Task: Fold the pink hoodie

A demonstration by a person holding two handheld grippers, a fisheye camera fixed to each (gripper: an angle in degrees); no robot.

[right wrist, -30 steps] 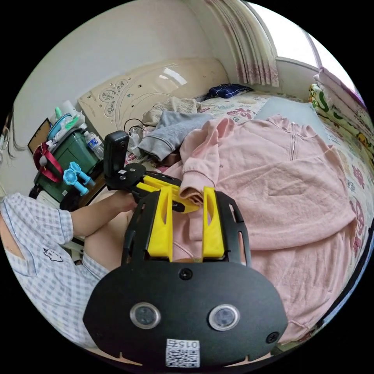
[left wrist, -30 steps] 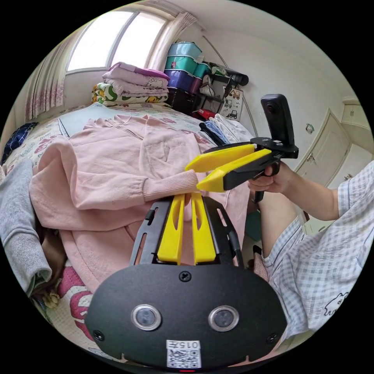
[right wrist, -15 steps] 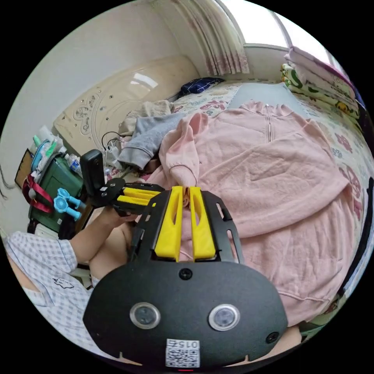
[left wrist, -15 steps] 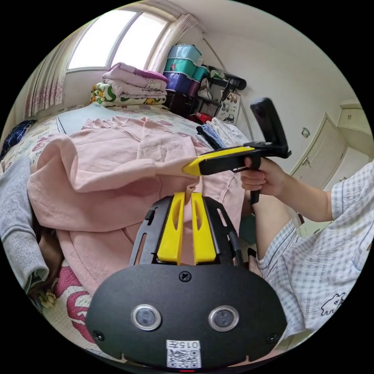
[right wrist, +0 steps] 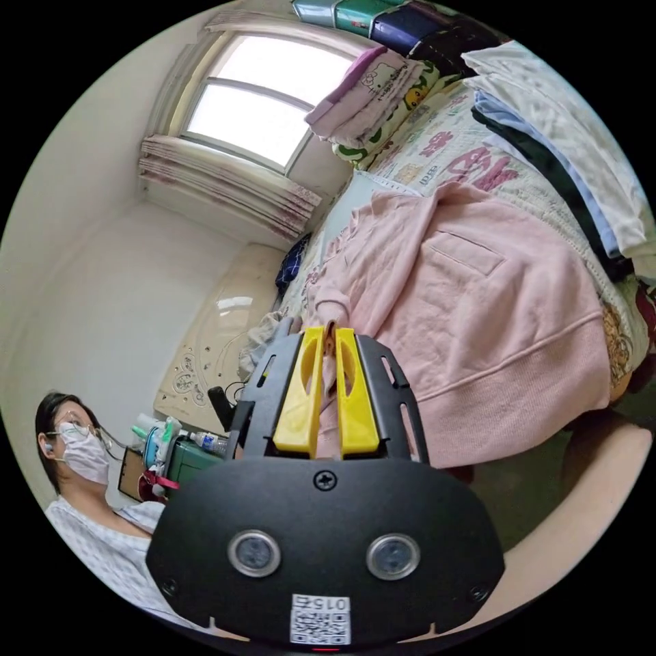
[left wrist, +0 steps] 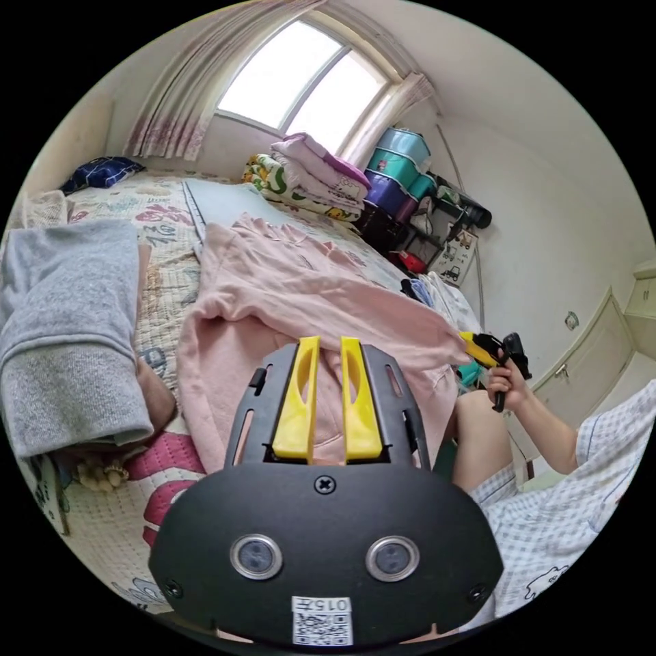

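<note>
Jaws of the left gripper (left wrist: 326,345) stand slightly apart, pink hoodie (left wrist: 301,287) beneath them; contact cannot be confirmed. Right gripper (right wrist: 328,336) pinches a fold of hoodie cloth between closed jaws. Hoodie lies spread on the patterned bed (left wrist: 160,219), hem overhanging the edge. Grey garment (left wrist: 65,321) lies alongside; folded clothes (right wrist: 581,137) are stacked near the hoodie's far side.
</note>
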